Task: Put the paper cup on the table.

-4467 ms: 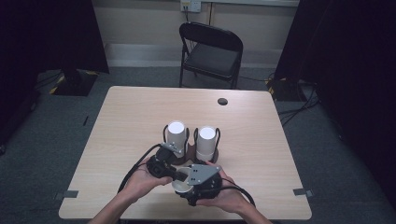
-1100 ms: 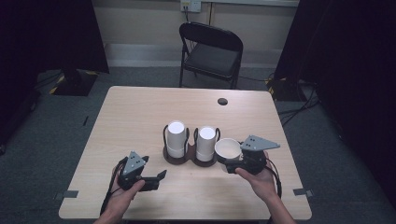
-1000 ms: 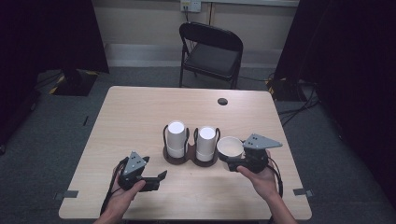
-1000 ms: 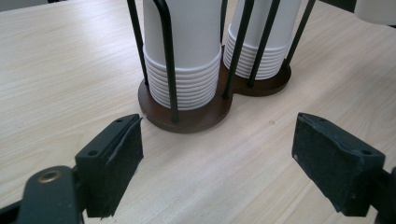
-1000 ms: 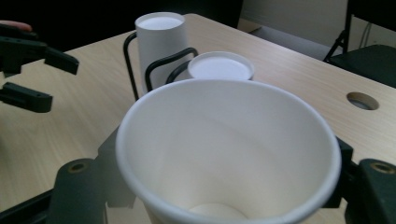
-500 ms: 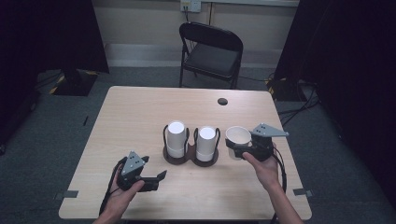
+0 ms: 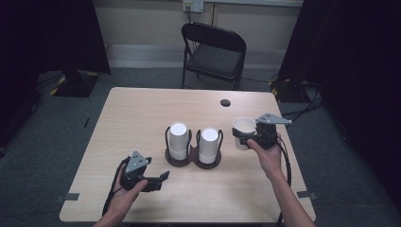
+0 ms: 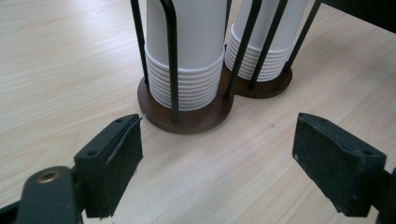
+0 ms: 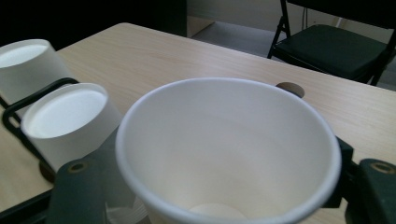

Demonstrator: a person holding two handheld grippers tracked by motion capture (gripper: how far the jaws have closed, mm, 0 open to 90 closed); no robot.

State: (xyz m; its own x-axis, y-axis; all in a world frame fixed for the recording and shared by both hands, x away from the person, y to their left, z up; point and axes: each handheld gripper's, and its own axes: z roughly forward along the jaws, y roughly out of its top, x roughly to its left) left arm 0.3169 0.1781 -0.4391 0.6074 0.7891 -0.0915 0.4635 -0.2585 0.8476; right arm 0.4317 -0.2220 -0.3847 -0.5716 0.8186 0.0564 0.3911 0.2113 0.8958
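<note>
A dark wooden cup holder [image 7: 193, 160] with black wire posts stands mid-table and carries two stacks of upside-down white paper cups [image 7: 178, 140] [image 7: 208, 144]. My right gripper [image 7: 246, 138] is shut on a single white paper cup [image 7: 243, 132], held upright and mouth-up to the right of the holder; its empty inside [image 9: 224, 149] faces the right gripper view. My left gripper [image 7: 163, 177] is open near the front left of the table, jaws wide apart with nothing between them, facing the holder's base [image 8: 187, 116] and the stacks [image 8: 184, 56].
The light wooden table [image 7: 142, 113] has a round dark cable hole [image 7: 225, 102] near its far edge. A black folding chair [image 7: 213, 49] stands beyond the table. Dark curtains flank the room.
My right gripper has carried the single cup away from the holder, to the right and farther back. The left gripper has stayed in place, open.
</note>
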